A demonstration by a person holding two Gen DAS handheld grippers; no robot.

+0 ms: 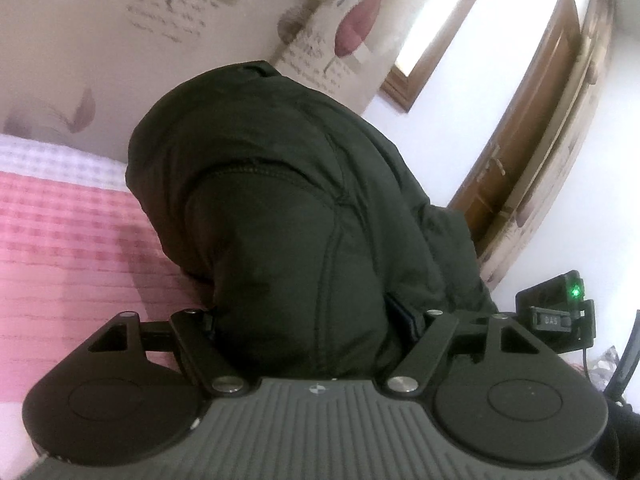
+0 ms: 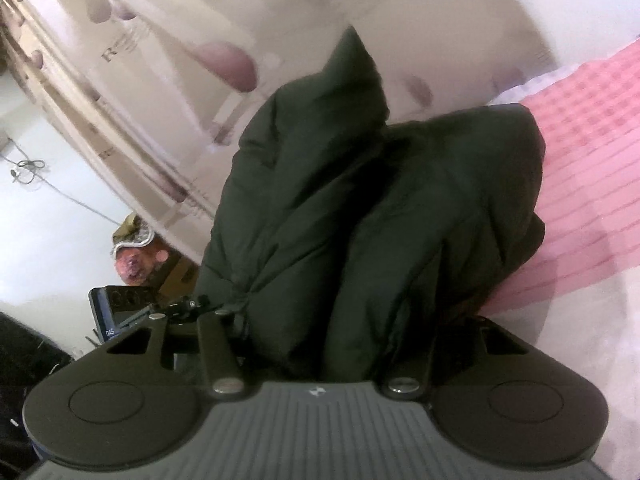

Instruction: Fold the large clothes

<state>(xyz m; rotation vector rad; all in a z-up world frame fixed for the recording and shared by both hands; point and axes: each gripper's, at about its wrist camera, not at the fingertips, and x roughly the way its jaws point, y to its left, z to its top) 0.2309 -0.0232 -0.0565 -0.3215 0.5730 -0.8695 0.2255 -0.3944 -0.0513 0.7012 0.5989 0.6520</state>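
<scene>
The bulky dark-green padded jacket fills the middle of both wrist views, and each pair of tongs has a thick bunch of it clamped between its jaws. In the left wrist view the left gripper stands fairly wide, yet the gap is packed full with a rounded, stuffed fold of cloth pressing on both sides. So it is a grip on a fat handful, not an empty opening. In the right wrist view the right gripper stands narrower and pinches two puffy lobes of the same jacket, which rise toward 12 o'clock.

Holding the jacket at two separate spots looks meant to raise it off the pink-and-white checked quilted bedspread, so it can hang and be laid out for folding. The bedspread lies at 9 o'clock in the left view and at 3 o'clock in the right, and the lower part of the jacket seems near it or resting on it. Actual contact I cannot tell.

The jacket's shell is smooth and matte with a slight sheen, stitched in curved seams, and it looks soft and springy. It will probably slump and bulge rather than crease sharply. The bedspread is flat, ribbed and waffle-textured. Behind it stands a cream wall with mauve tulip prints, and a brown wooden door is at 2 o'clock in the left view.
</scene>
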